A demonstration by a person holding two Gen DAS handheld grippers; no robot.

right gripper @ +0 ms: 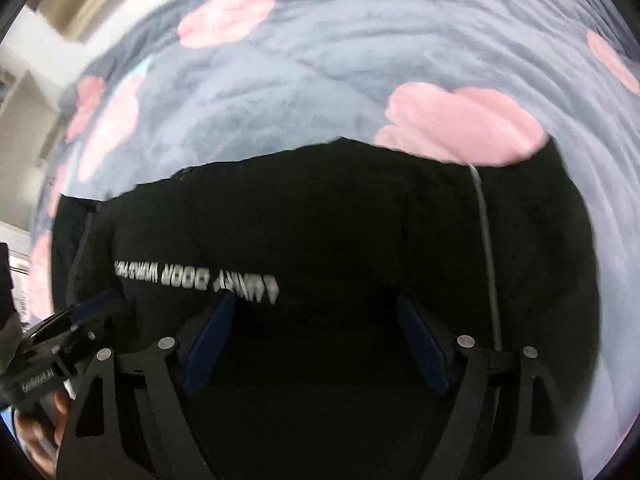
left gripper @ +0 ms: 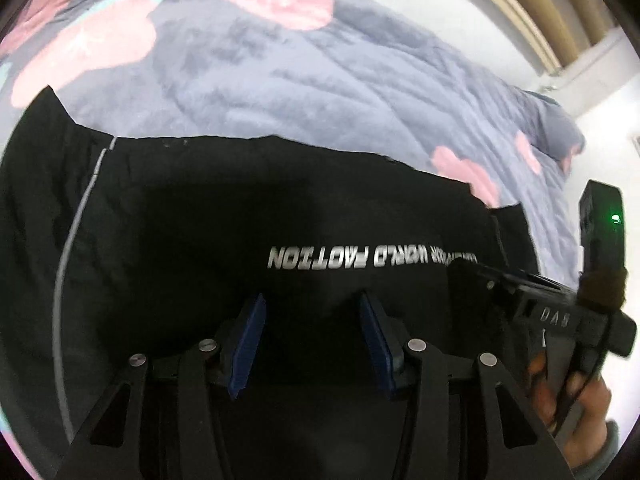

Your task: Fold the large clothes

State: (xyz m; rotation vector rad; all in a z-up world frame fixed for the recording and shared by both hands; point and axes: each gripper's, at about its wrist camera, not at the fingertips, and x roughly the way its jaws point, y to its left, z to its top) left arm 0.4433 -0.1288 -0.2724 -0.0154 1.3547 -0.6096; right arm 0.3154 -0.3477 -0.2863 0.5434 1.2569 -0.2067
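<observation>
Both tools gaping, empty: left tool (left gripper: 310, 344), right tool (right gripper: 316, 340) hover over black garment (left gripper: 240, 208) lying flat on bed blanket (left gripper: 280, 80). I judge pre-grasp step; next I need near-edge pinch, both sides, then fold.

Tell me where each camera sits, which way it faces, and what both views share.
Left wrist: sits behind the left tongs, open, facing forward and down at the black garment on the blanket; the right tongs and the hand holding them show at right.
Right wrist: sits behind the right tongs, open, facing the same garment; the left tongs show at left.
Shared: garment, its white lettering, blanket.
</observation>
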